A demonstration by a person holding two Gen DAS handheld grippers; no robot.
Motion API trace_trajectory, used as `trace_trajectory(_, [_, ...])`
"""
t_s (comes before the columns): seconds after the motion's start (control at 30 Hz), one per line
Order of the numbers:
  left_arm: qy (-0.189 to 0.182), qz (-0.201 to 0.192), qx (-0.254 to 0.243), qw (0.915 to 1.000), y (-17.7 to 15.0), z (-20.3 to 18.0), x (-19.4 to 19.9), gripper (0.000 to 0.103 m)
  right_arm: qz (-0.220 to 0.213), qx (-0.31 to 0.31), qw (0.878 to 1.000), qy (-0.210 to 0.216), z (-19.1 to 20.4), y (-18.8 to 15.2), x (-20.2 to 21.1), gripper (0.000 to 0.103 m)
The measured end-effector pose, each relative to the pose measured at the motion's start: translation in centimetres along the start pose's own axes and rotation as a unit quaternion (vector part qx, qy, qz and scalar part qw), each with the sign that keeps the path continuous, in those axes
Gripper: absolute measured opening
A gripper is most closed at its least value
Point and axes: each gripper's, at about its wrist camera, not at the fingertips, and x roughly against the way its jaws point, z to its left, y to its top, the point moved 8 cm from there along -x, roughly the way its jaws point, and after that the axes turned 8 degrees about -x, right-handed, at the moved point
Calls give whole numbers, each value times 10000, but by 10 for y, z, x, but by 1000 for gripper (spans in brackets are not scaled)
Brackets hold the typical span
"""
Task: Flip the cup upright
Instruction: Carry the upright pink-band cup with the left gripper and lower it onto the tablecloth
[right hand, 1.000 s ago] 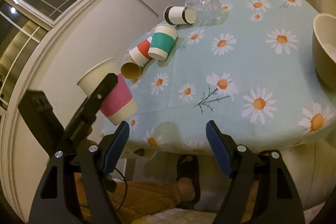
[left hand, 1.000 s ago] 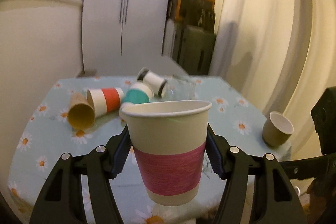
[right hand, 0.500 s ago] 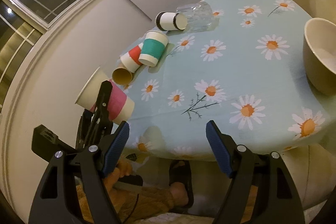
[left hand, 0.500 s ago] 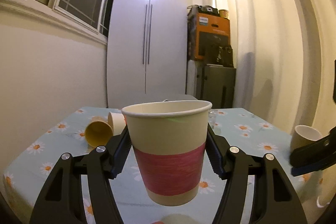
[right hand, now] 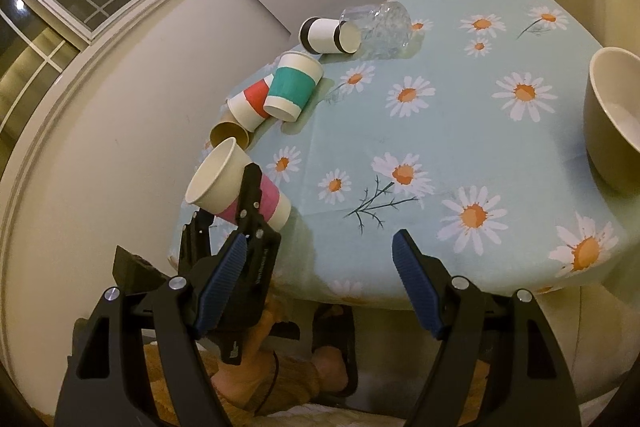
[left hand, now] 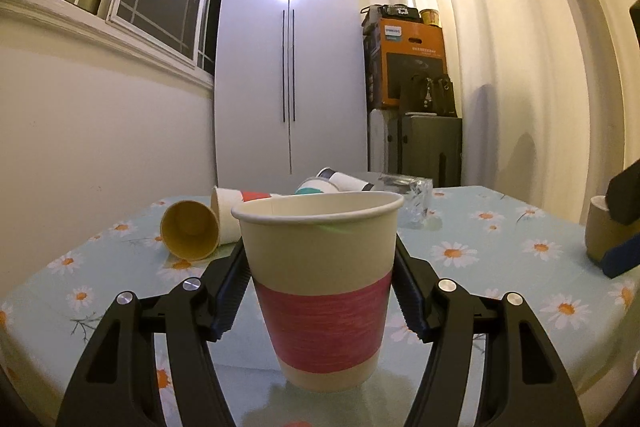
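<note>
A big table [right hand: 460, 131] with a light blue daisy cloth fills most of the right wrist view. On its right side sits a tan bowl [right hand: 612, 119], open side up.

The left gripper [left hand: 320, 291] is closed on a paper cup [left hand: 320, 287] with a pink band. The cup's open end faces up, and its bottom is at the near left edge of the table; I cannot tell if it touches the cloth. In the right wrist view the same cup [right hand: 236, 187] and the left gripper [right hand: 250, 199] show near the table's left corner.

The right gripper [right hand: 318, 283] is wide open with nothing in it. It is in front of the table's near edge.

Behind the pink cup, more cups lie on their sides in a row: a brown cup [right hand: 230, 135], a red and white cup [right hand: 252, 103], a green and white cup [right hand: 294, 87], and a black and white cup [right hand: 330, 35]. A clear glass [right hand: 380, 25] lies just beside the black and white cup.
</note>
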Motion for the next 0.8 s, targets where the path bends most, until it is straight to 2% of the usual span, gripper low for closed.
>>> trace_trajectory(0.23, [160, -18, 51, 9999, -10, 5, -1, 65, 103, 119, 9999, -45, 4, -4, -6, 75])
trace_trajectory(0.6, [114, 52, -18, 9999, -15, -2, -1, 66, 146, 186, 9997, -80, 6, -9, -6, 75])
trace_trajectory(0.8, [25, 101, -33, 9999, -18, -6, 1, 74, 152, 187, 9997, -77, 7, -10, -6, 75])
